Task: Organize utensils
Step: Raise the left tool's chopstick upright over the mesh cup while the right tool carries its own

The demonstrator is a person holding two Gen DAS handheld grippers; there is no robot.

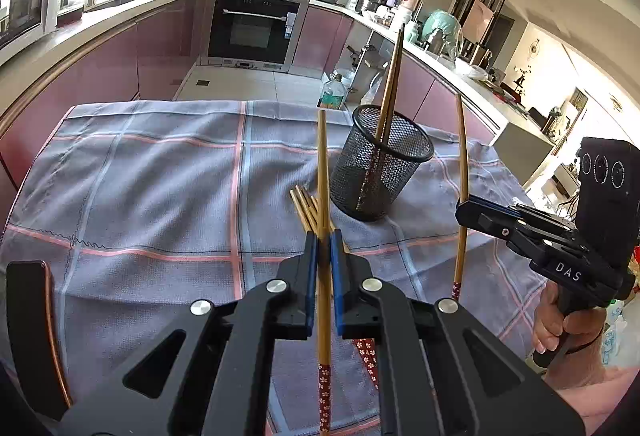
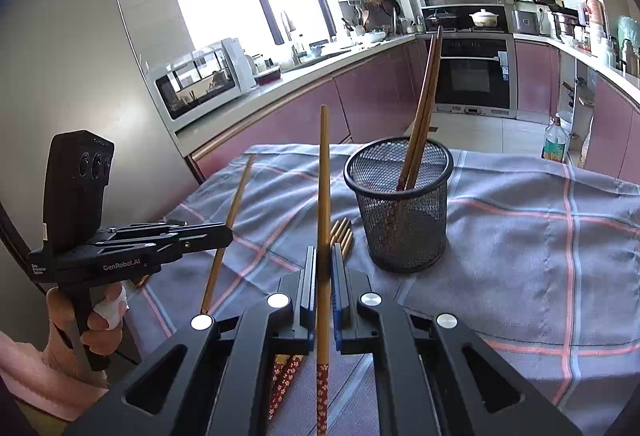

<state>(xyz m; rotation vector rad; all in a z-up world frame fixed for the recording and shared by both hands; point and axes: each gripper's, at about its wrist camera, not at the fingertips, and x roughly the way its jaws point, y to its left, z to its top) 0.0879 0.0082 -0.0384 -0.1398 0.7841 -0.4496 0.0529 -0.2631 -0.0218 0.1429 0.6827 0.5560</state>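
I have each tool clamped on one chopstick, the left tool (image 1: 324,248) and right tool (image 2: 324,264) holding theirs upright by the middle, so both can drop tip-up into the mesh cup (image 1: 380,168) just ahead, beyond the loose chopsticks (image 1: 306,210) on the tabletop (image 1: 160,196).

Surface (image 2: 520,276) covered by grey-blue cloth (image 1: 160,188) with pink check lines, wrinkled. On cloth: black mesh cup (image 2: 400,212) upright, two chopsticks inside; loose chopstick bundle (image 1: 305,210) lying flat just beside the cup.
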